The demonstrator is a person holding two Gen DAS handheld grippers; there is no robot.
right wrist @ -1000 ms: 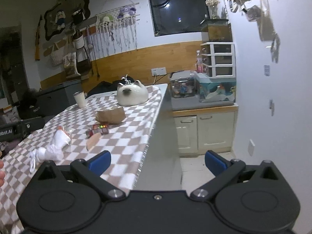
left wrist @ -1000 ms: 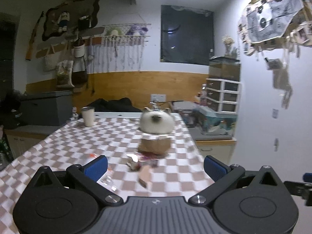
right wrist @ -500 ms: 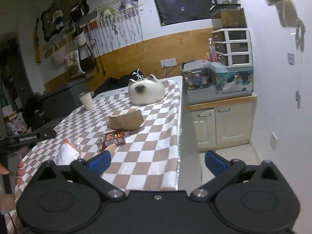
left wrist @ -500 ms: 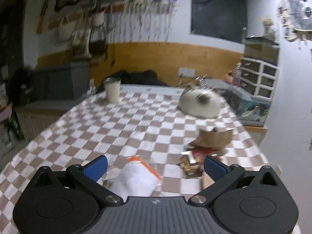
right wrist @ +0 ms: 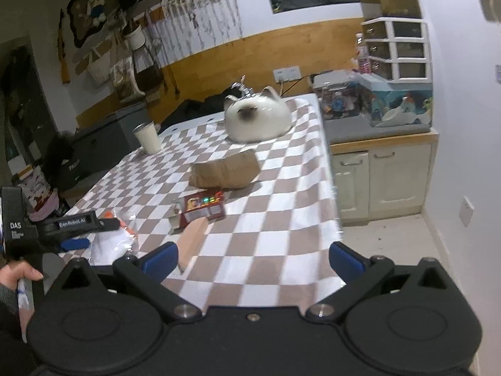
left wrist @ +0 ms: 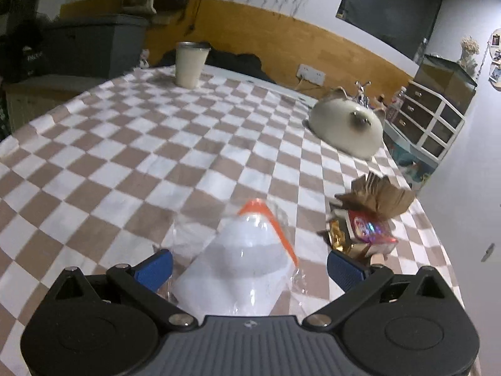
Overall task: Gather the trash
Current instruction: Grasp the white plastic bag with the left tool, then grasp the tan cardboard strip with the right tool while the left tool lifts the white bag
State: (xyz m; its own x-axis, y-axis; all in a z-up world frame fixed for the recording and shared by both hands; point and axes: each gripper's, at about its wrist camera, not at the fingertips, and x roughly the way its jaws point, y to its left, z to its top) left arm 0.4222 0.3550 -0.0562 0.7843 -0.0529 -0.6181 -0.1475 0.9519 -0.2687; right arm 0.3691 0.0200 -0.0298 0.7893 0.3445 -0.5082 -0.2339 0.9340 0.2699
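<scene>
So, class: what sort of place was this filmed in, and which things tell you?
Probably a lived-in home kitchen or dining room: a table with a checked cloth, low cupboards under a counter, and a fish tank on top.

The right gripper [right wrist: 250, 258] is hanging wide open over the checkered table [right wrist: 275, 188]. A brown paper bag [right wrist: 225, 172], a red wrapper [right wrist: 203, 206] and a clear plastic bag [right wrist: 112, 244] are lying there. The left gripper [right wrist: 78, 235] is reaching over the plastic bag.
</scene>
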